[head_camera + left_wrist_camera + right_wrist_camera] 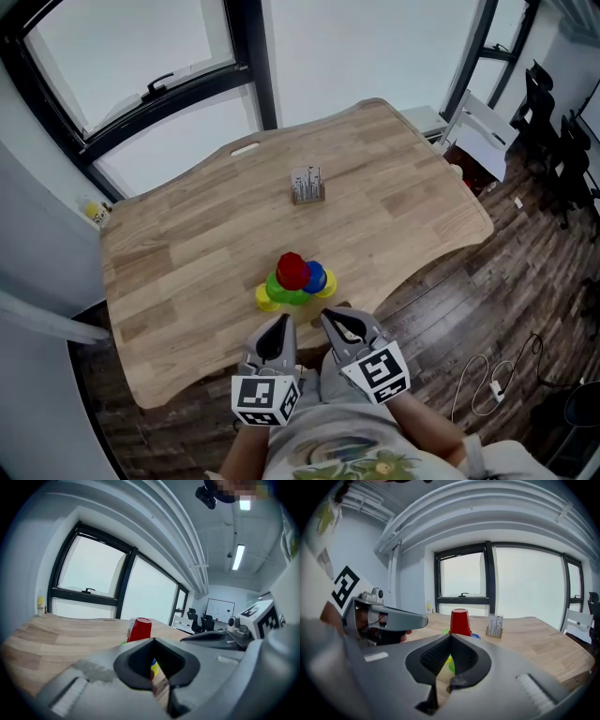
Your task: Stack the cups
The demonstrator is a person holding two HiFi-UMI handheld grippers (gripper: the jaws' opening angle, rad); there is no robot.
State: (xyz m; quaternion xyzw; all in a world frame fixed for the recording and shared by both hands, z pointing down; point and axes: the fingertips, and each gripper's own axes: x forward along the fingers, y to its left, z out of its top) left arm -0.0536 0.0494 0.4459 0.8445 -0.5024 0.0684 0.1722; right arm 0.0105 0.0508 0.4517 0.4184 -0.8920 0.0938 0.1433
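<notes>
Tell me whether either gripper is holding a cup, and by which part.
Nothing is held. The left gripper and right gripper both have their jaws shut on nothing, clear of the cups.

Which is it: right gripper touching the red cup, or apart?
Apart. The head view shows the right gripper short of the red cup, with a green cup between.

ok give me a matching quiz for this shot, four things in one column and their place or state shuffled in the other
Things:
1 red cup
2 blue cup
3 card holder
4 left tongs

Place or state:
a shut, holding nothing
b upside down, topmost of the cups
c standing alone, farthest from the person
d low down, just right of the red one in the head view

Pairs: 1-b, 2-d, 3-c, 4-a
</notes>
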